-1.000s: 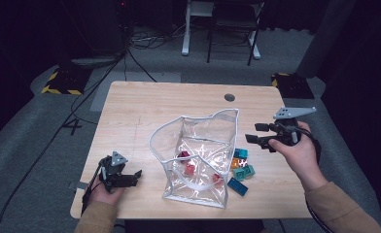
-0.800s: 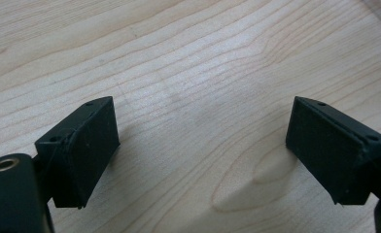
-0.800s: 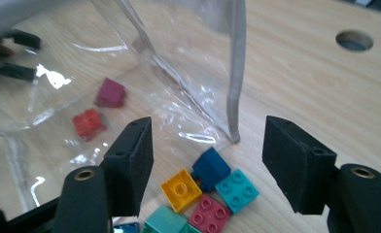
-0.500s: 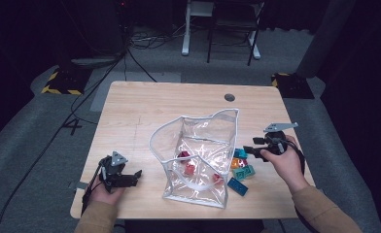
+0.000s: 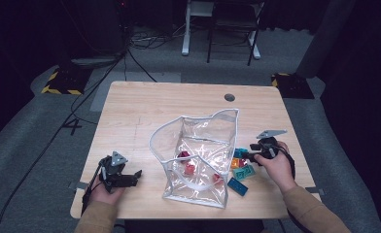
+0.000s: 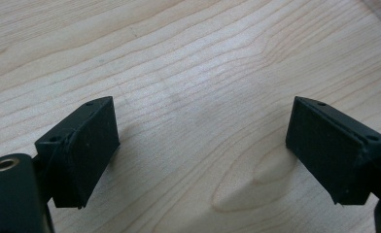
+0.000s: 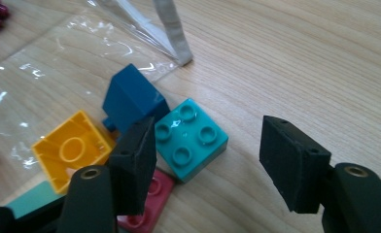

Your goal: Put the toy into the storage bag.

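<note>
While the left gripper [image 5: 130, 177] rests low on the wood at the lower left of the high view, the right gripper [image 5: 244, 156] sits at the right of that frame, just beside a small heap of toy blocks. In the right gripper view its jaws stand wide apart with nothing pressed between them, and they have just been closing a little. A teal block [image 7: 191, 137] with four studs lies near the centre of that frame, between the jaws but nearer the left one; whether that jaw touches it I cannot tell. Behind it, upper left of centre, a dark blue block [image 7: 132, 102] stands tilted, and a yellow block [image 7: 69, 148] lies hollow side up at the left. A red block [image 7: 147, 201] peeks out at the bottom, under the left jaw.

The clear plastic bag [image 5: 198, 145] with a grey rim stands open in the middle of the table [image 5: 145, 111], a few red pieces inside it, the blocks just beside its right edge.

In the left gripper view the jaws are spread wide over bare wood, holding nothing.
</note>
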`<state>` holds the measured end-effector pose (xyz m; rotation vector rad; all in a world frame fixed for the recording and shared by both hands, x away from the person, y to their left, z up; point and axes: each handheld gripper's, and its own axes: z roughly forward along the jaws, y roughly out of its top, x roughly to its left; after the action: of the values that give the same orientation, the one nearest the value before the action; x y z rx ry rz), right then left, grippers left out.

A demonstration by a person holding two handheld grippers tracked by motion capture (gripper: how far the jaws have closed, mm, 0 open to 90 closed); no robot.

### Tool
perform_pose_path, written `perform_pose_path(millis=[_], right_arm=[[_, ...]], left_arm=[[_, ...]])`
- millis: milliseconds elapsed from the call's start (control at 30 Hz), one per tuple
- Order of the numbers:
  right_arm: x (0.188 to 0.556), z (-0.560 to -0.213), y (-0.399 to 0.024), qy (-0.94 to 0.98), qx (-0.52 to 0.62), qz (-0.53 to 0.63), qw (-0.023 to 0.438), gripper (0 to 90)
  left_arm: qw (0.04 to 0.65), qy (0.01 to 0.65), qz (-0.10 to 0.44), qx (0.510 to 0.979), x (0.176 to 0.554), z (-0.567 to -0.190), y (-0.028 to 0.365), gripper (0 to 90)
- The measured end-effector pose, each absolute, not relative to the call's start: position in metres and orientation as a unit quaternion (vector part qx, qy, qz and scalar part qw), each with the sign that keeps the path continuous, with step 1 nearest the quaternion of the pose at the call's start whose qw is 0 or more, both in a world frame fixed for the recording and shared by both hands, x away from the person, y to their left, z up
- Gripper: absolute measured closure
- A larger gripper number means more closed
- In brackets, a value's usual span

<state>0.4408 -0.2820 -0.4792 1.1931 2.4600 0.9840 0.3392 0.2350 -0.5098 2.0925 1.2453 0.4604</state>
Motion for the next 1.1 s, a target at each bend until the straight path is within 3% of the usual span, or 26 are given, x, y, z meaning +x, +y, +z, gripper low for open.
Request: perform_pose_path(millis=[300,400,500,800,1100], right_arm=[[0.457,-0.486,-0.286,0.837,0.414,0.332,0.133,42.6],[0.463,-0.487,-0.284,0.836,0.418,0.332,0.129,47.8],[0.465,-0.486,-0.282,0.840,0.413,0.328,0.130,58.5],[0.462,-0.471,-0.281,0.837,0.410,0.337,0.132,59.0],[0.455,-0.432,-0.284,0.832,0.399,0.361,0.134,59.0]], left_arm=[[0.326,0.475,0.176,0.798,0.339,-0.510,0.235,12.1],[0.326,0.475,0.176,0.798,0.339,-0.510,0.235,12.1],[0.326,0.475,0.176,0.798,0.339,-0.510,0.235,12.1],[0.325,0.475,0.176,0.798,0.339,-0.510,0.235,12.1],[0.326,0.475,0.176,0.798,0.339,-0.510,0.235,12.1]])
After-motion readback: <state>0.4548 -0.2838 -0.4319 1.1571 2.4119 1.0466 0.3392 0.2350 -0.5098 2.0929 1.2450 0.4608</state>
